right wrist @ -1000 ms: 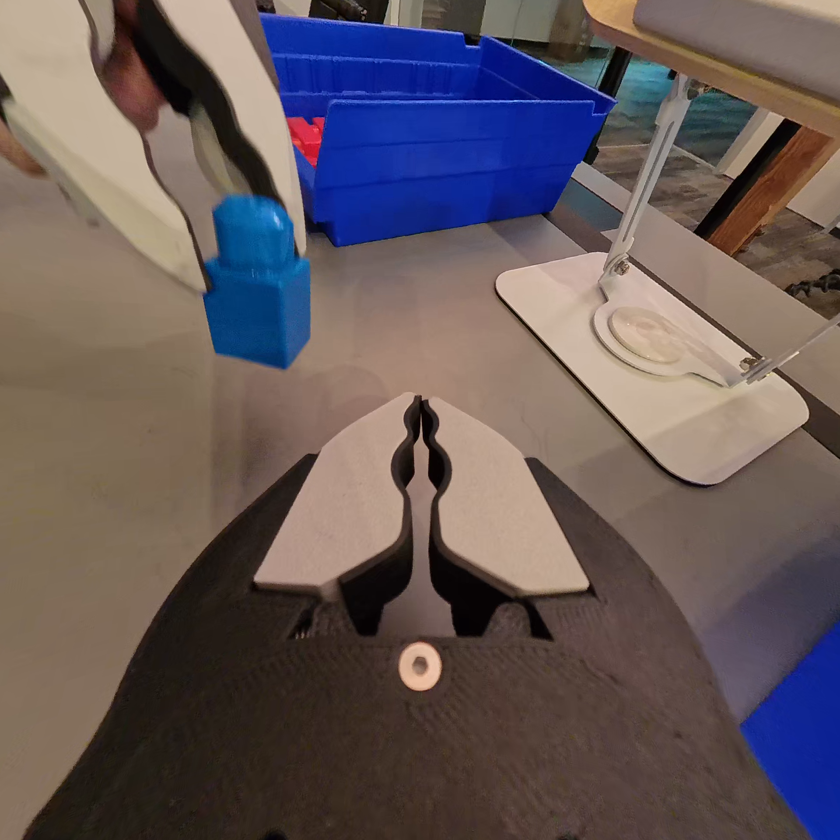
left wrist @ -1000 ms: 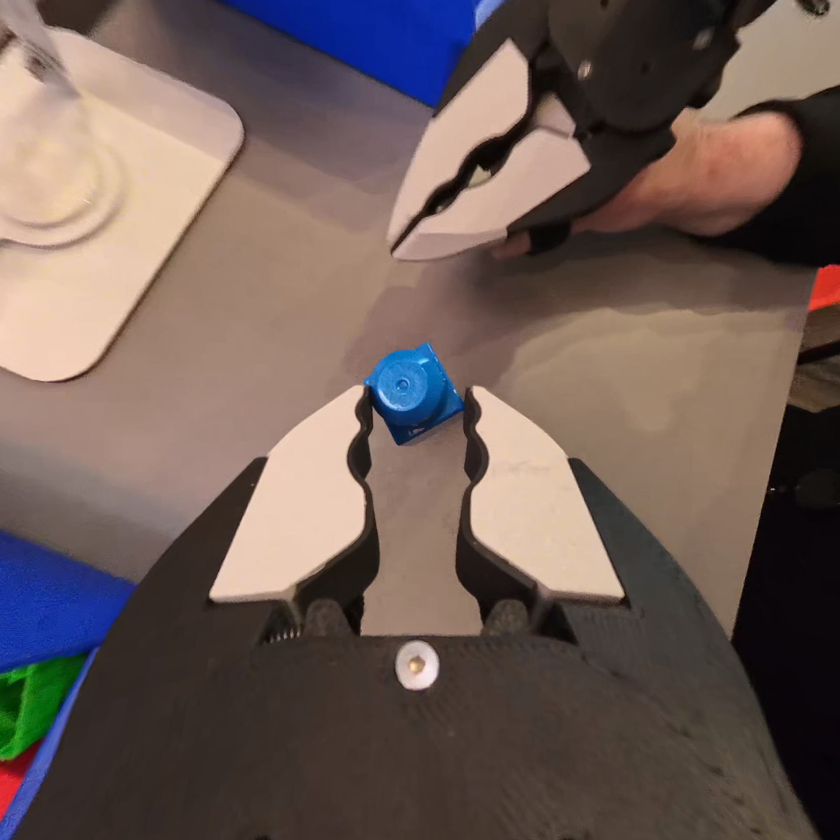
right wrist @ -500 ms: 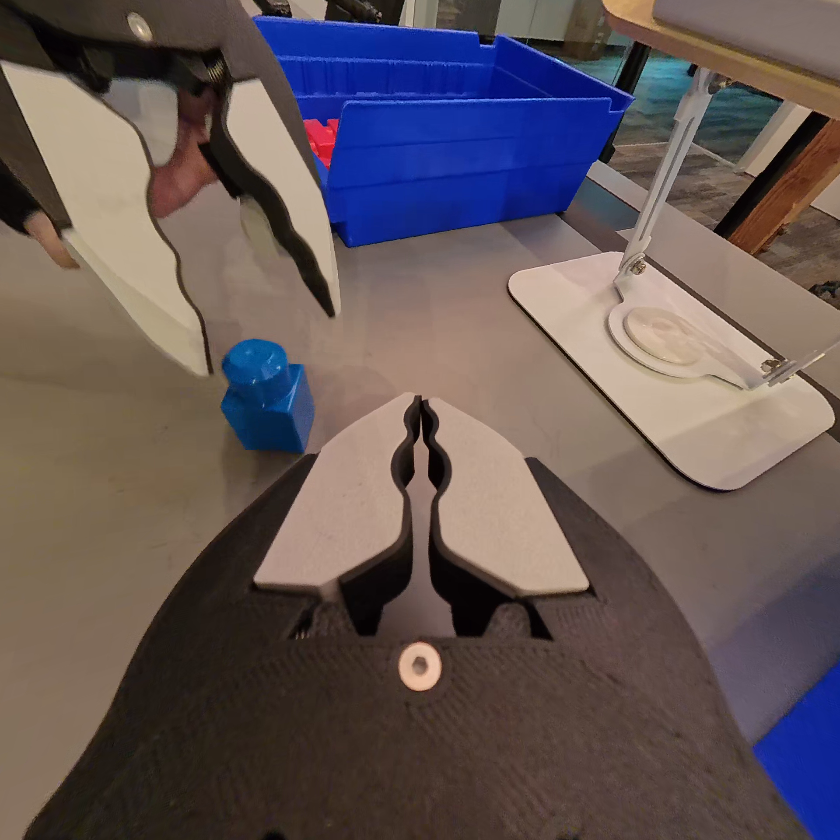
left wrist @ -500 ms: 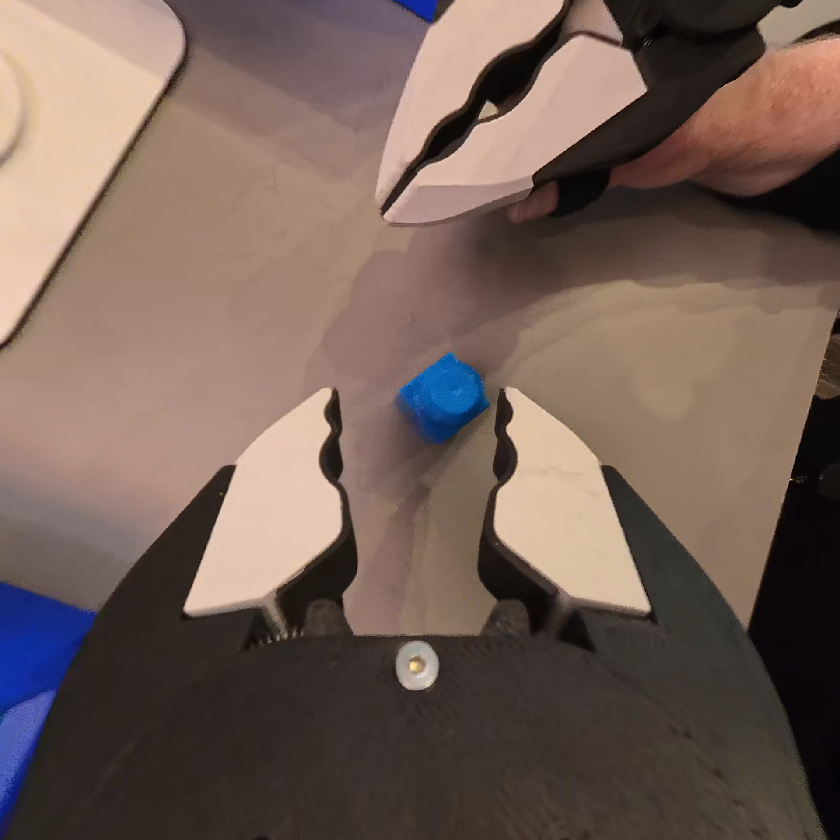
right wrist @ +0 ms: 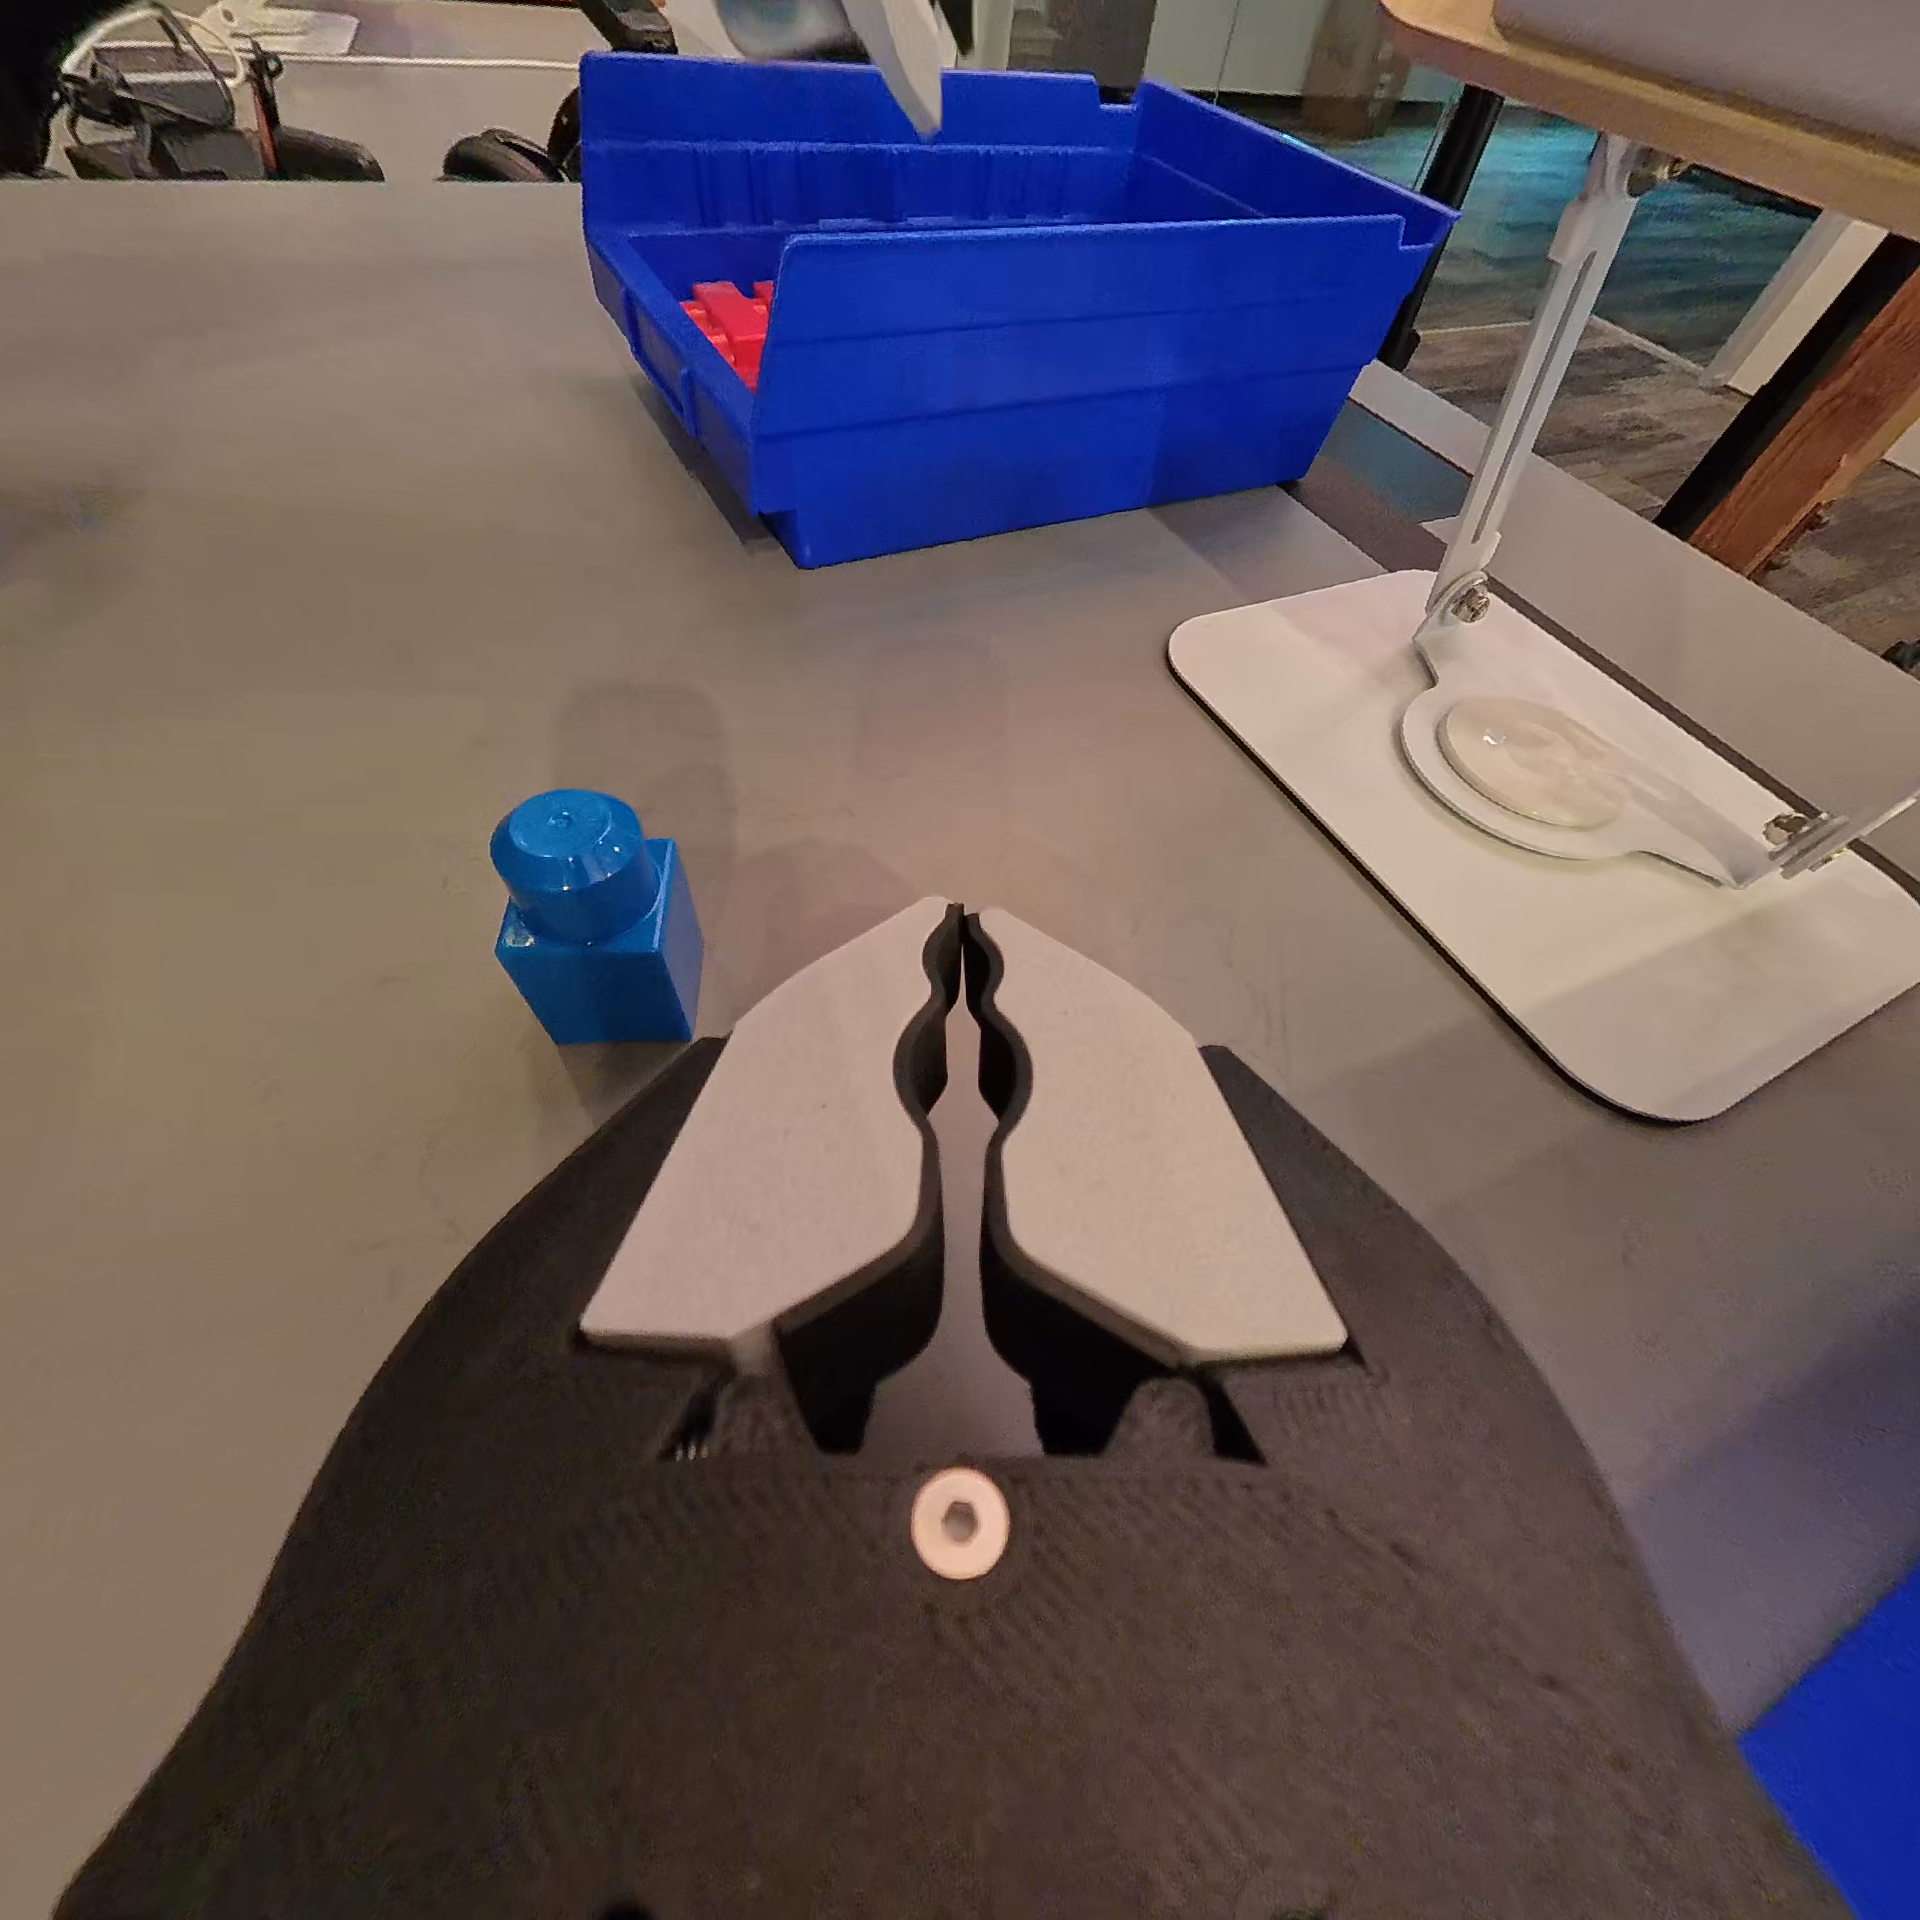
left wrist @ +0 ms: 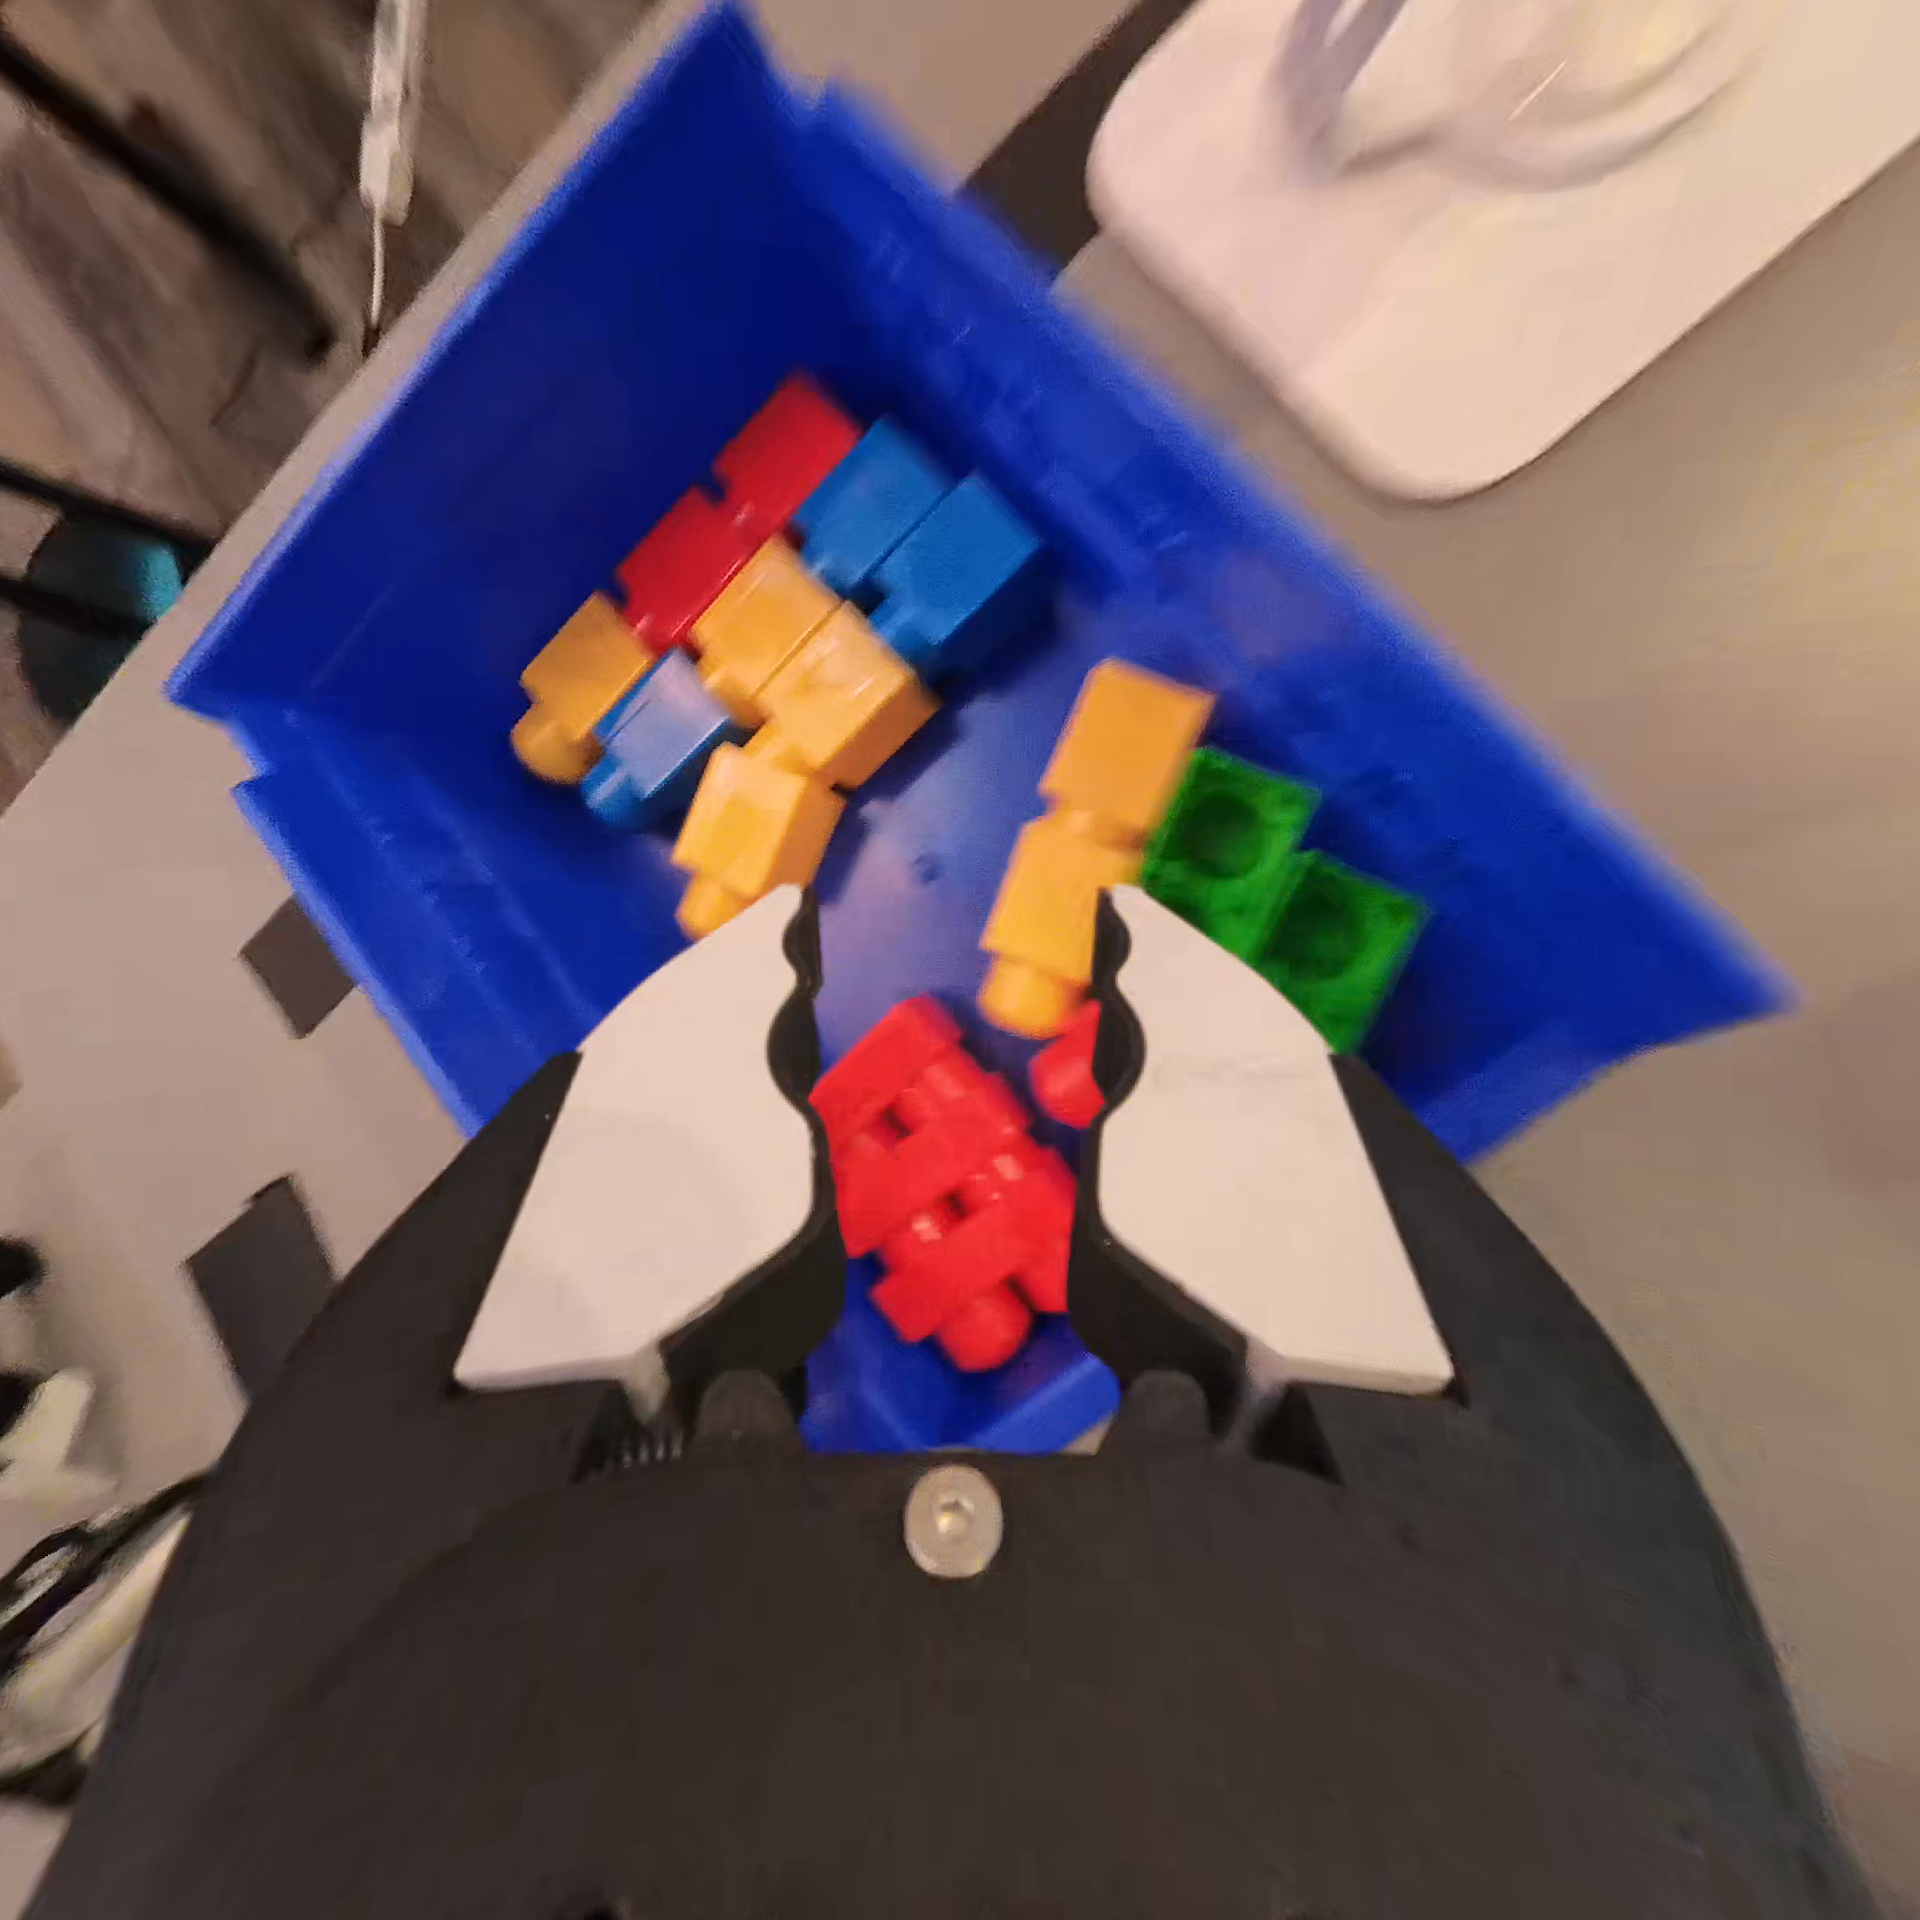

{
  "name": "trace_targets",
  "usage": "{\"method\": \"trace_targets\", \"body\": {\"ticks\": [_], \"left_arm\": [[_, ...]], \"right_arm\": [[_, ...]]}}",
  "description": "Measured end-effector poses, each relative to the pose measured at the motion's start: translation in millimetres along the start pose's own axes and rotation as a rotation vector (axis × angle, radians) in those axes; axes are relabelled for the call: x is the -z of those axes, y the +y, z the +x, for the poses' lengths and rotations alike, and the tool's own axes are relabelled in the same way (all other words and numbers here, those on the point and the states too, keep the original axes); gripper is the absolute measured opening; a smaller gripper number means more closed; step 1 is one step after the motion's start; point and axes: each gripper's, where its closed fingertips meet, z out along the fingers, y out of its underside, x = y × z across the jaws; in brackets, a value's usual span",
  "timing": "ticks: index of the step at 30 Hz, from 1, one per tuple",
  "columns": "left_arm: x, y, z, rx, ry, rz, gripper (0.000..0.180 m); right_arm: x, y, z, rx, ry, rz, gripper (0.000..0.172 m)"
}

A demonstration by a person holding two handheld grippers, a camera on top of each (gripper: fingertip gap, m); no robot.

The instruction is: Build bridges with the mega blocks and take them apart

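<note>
My left gripper (left wrist: 951, 899) is open and empty, hovering over the blue bin (left wrist: 468, 416). In the bin lie a red block cluster (left wrist: 945, 1174) below the jaws, a yellow pair (left wrist: 1091, 842), green blocks (left wrist: 1278, 883) and several more yellow, blue and red blocks (left wrist: 810, 623). The view is blurred. My right gripper (right wrist: 961, 912) is shut on nothing, low over the grey table (right wrist: 312, 520). A small blue one-stud block (right wrist: 597, 935) stands upright on the table just left of its tips. The bin (right wrist: 1039, 416) shows far ahead, with a finger (right wrist: 909, 62) of the left gripper above it.
A white stand base (right wrist: 1558, 883) with a clear arm sits right of the right gripper; it also shows in the left wrist view (left wrist: 1455, 260). A second blue object (right wrist: 1849, 1766) lies at the lower right. A wooden table (right wrist: 1662, 125) stands beyond the grey table's edge. The left gripper's tips are roughly 30 cm from the right gripper's.
The left gripper opened, left the blue block standing on the table, then swung away to above the bin. The right gripper stayed shut and still.
</note>
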Motion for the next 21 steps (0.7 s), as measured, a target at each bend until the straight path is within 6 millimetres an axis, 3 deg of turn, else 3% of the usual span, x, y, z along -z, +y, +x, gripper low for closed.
{"method": "trace_targets", "body": {"ticks": [5, 8, 10, 13, 16, 21], "left_arm": [[-58, 25, -49, -0.072, -0.057, -0.264, 0.05], [-77, 38, -62, -0.096, -0.103, -0.424, 0.05], [-90, 48, -53, -0.042, -0.021, -0.507, 0.052], [-104, 60, -64, -0.091, -0.073, -0.592, 0.056], [-109, 50, -66, -0.064, -0.069, -0.526, 0.039], [-102, 50, -63, -0.095, -0.074, -0.478, 0.034]], "right_arm": [[-1, 1, -1, 0.009, -0.006, -0.005, 0.0], [0, 0, -1, 0.006, -0.008, -0.002, 0.0], [0, 0, -1, 0.003, -0.01, 0.0, 0.0], [-1, 1, -1, 0.004, -0.013, -0.002, 0.0], [-1, 1, -1, 0.005, -0.014, -0.002, 0.0], [-1, 0, -1, 0.003, -0.015, 0.0, 0.0]]}}
